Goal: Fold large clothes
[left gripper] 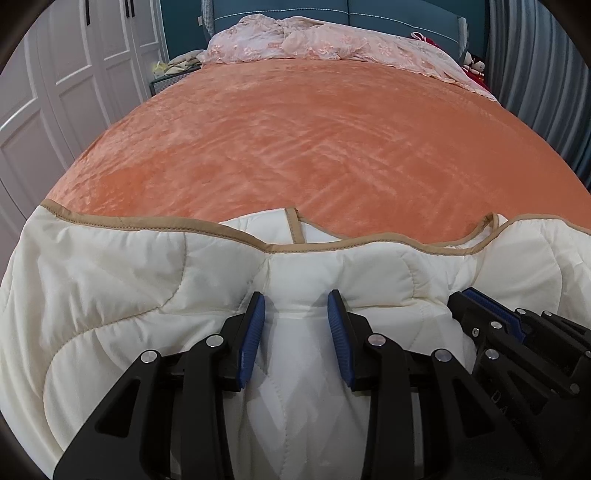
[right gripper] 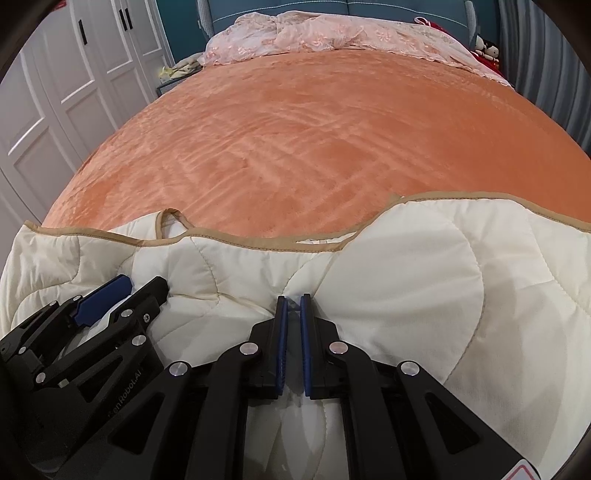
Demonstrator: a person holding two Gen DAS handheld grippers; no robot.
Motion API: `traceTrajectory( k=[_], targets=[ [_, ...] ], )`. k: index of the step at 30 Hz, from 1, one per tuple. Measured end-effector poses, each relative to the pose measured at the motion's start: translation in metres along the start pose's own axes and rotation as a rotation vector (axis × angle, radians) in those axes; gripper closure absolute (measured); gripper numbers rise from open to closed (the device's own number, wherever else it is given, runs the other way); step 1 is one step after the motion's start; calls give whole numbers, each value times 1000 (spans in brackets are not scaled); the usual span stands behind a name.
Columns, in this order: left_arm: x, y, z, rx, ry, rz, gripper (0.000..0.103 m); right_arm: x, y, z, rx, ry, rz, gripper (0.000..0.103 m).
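Both grippers sit side by side on the cream quilt (left gripper: 110, 295) at the orange bed's (left gripper: 295, 147) foot: left gripper (left gripper: 297, 306) clamps a thick bunch, right gripper (right gripper: 294, 301) pinches a thin fold, so it lifts evenly.

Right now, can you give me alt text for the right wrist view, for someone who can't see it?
The right gripper is shut on a bunched fold of a cream quilt with tan edging, lying at the near end of a bed with an orange blanket. The left gripper rests on the quilt at lower left; pink bedding is heaped at the far end.
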State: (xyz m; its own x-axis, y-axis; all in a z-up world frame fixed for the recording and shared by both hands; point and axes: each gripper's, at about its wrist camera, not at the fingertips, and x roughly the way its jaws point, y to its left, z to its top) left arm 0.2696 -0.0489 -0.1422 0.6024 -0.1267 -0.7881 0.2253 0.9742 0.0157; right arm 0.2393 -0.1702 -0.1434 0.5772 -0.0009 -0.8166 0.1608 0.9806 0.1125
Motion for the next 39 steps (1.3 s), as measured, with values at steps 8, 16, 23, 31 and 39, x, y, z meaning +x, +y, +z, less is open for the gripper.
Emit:
traceTrajectory(
  k=[8, 16, 23, 31, 39],
  targets=[
    [1, -2, 0, -3, -9, 5, 69, 3, -1, 1, 14, -13, 7, 99],
    [3, -3, 0, -5, -14, 12, 69, 5, -1, 1, 27, -22, 12, 100],
    [-4, 3, 6, -30, -7, -10, 69, -11, -7, 5, 61, -76, -10, 100],
    [-97, 64, -20, -175, 6, -116, 68, -119, -29, -22, 105, -136, 68, 61],
    [-115, 33, -82, -79, 68, -102, 69, -104, -5, -86, 45, 23, 81, 64]
  ],
)
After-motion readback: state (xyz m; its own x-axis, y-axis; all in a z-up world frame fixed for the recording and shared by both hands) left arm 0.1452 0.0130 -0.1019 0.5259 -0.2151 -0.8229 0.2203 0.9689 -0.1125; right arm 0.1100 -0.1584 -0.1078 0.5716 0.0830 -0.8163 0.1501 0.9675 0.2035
